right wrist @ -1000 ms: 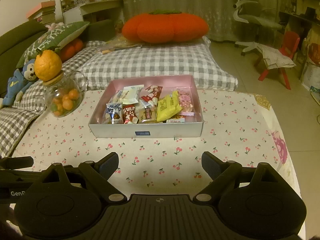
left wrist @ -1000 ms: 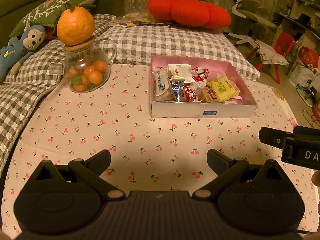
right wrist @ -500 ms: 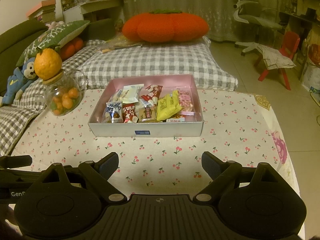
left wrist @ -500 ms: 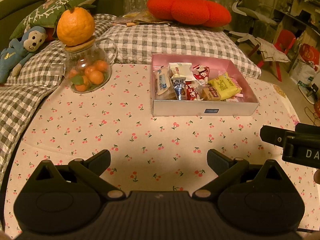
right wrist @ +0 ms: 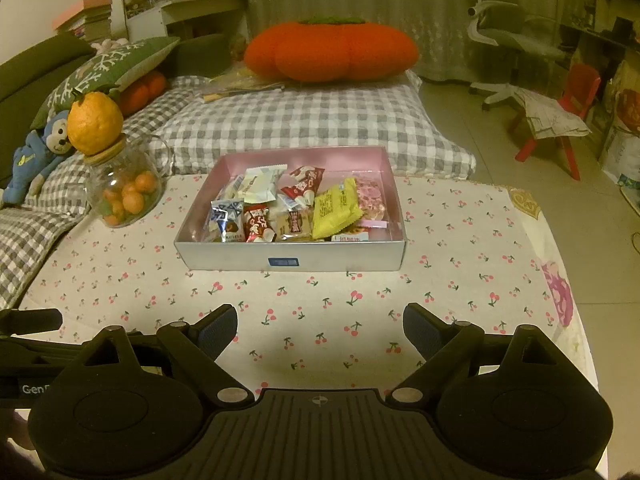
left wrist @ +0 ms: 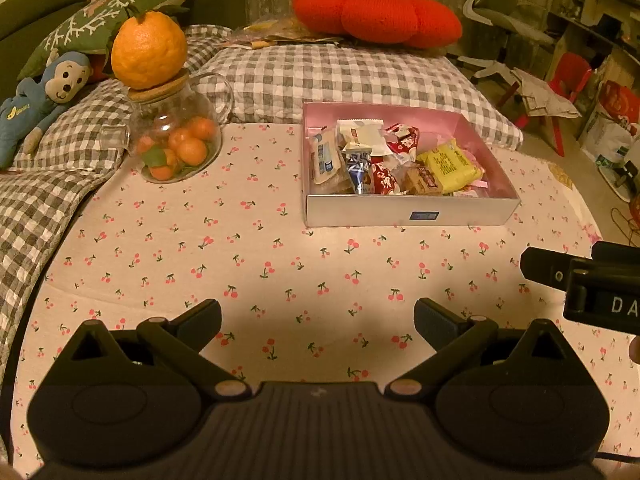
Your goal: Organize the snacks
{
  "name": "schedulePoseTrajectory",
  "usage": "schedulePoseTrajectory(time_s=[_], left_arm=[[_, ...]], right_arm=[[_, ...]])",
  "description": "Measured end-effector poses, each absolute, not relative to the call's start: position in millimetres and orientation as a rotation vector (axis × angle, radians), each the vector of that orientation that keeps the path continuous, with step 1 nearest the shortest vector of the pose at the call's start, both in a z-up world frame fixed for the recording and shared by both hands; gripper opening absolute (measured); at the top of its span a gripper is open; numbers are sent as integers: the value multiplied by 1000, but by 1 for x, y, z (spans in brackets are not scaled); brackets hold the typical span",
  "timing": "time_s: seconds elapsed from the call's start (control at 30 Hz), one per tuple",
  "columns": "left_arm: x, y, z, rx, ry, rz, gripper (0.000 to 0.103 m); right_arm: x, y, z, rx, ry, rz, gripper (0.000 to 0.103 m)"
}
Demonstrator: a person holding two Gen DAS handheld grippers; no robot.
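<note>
From the left wrist view, the left gripper (left wrist: 318,316) hung with fingers spread and empty at lower centre; all snacks (left wrist: 390,162) lay inside the one pink box (left wrist: 408,211) right of centre — none loose on the cherry cloth (left wrist: 240,248). From the right wrist view, the right gripper (right wrist: 320,322) was likewise agape and empty; perhaps ten packets, overlapping, one yellow packet (right wrist: 334,208) — either sorted or awaiting sorting. One glass jar (right wrist: 124,188) stood left.

home, living rm | plush monkey (left wrist: 44,96) | gingham cushion (right wrist: 304,128) | bookshelf (right wrist: 176,4)
</note>
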State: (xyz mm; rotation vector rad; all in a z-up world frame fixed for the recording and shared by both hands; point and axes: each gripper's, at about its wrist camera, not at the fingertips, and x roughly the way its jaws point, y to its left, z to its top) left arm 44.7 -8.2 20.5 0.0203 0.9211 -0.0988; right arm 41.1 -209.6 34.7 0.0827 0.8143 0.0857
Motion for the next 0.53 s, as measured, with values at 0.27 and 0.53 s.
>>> schedulePoseTrajectory(time_s=[0.27, 0.53], left_arm=[[44, -8, 21, 29, 921, -85, 103], [44, -8, 20, 28, 925, -93, 103]], right_arm=[[41, -209, 35, 83, 815, 86, 92], [39, -207, 33, 78, 818, 89, 92]])
